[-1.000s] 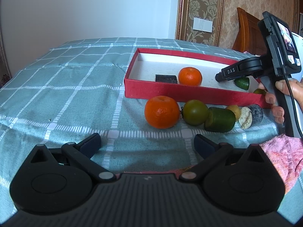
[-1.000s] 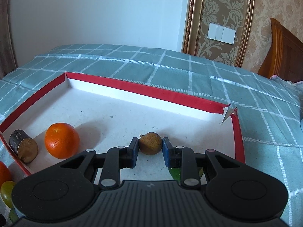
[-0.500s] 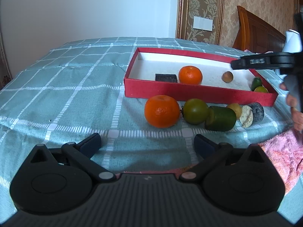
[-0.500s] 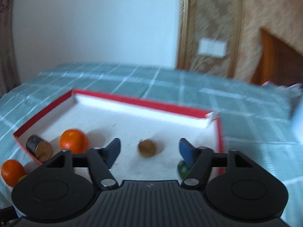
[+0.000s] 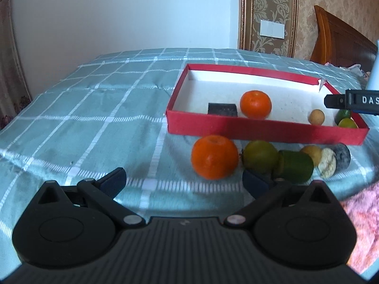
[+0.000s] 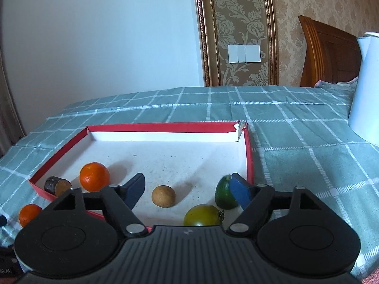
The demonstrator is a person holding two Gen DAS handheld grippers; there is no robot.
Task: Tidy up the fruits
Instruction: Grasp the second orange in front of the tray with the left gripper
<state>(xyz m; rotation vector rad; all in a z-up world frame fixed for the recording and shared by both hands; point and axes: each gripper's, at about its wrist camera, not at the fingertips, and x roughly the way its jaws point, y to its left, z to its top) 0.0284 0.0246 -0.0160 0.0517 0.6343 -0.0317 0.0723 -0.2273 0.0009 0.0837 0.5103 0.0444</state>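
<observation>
1. Patterned wallpaper and a wooden headboard (image 5: pixel 343 37) stand behind a bed (image 5: pixel 99 108) with a teal checked cover, which carries everything.

2. From the left wrist: the left tool (image 5: pixel 183 179) hangs with its fingers spread wide and empty, low over the bed's near edge, lined up with the loose fruit. A large orange (image 5: pixel 214 160), an olive-green fruit (image 5: pixel 260 156), a dark green one (image 5: pixel 296 169), a small tan one (image 5: pixel 311 152) and a cut dark piece (image 5: pixel 334 161) sit in a row just outside the red box (image 5: pixel 260 130), against its near wall. That row looks like what is left to sort.

3. From the right wrist: the right tool (image 6: pixel 189 189) is open too, holding nothing, over the box's near right corner. A small brown fruit (image 6: pixel 163 196) lies on the box floor between its fingers, apart from both. An orange (image 6: pixel 94 176) and a dark log piece (image 6: pixel 56 185) sit by the near left corner; two green fruits (image 6: pixel 223 195) cluster at the near right, likely grouped by kind.
</observation>
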